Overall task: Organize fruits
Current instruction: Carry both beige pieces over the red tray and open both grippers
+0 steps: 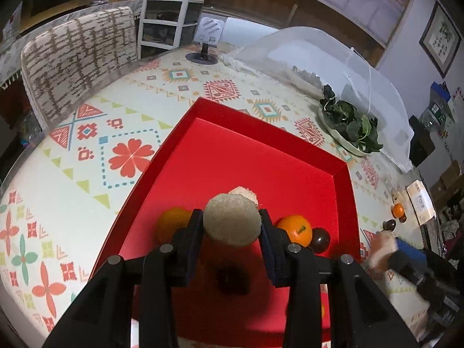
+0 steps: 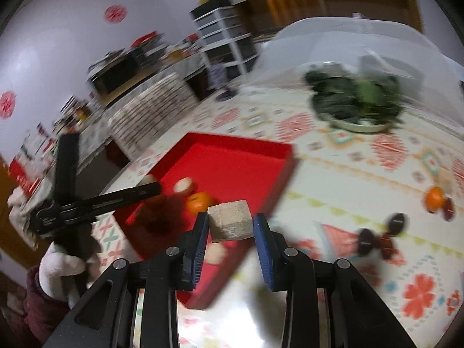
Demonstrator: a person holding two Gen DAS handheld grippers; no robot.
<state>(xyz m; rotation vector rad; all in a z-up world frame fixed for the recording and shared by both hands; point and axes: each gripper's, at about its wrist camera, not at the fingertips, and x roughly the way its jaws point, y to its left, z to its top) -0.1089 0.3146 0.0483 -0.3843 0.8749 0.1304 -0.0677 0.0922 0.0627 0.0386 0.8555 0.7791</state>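
your left gripper (image 1: 232,226) is clamped on a round beige sponge-like ball (image 1: 231,222), hanging just above the near end of the red tray (image 1: 345,200). your right gripper (image 2: 231,226) carries a pale beige block (image 2: 230,224) over the tray's near right corner; its right face seems only barely against the blue pad, so you could lose it if you swing fast, and that view is already smeared. if you let the ball go from this height it may roll into the fruit below and knock it about.

the tray holds, at its near end, an orange at the left (image 1: 173,224), a labelled orange (image 1: 296,230) to the right with a dark round fruit (image 1: 320,240) touching it, and a second pale ball (image 1: 245,193) just behind yours. its far half is bare.

on the patterned tablecloth (image 2: 362,191), right of the tray, another orange (image 2: 434,199) and several dark fruits (image 2: 366,239) still wait. farther off sits a plate of leafy greens (image 1: 349,126)
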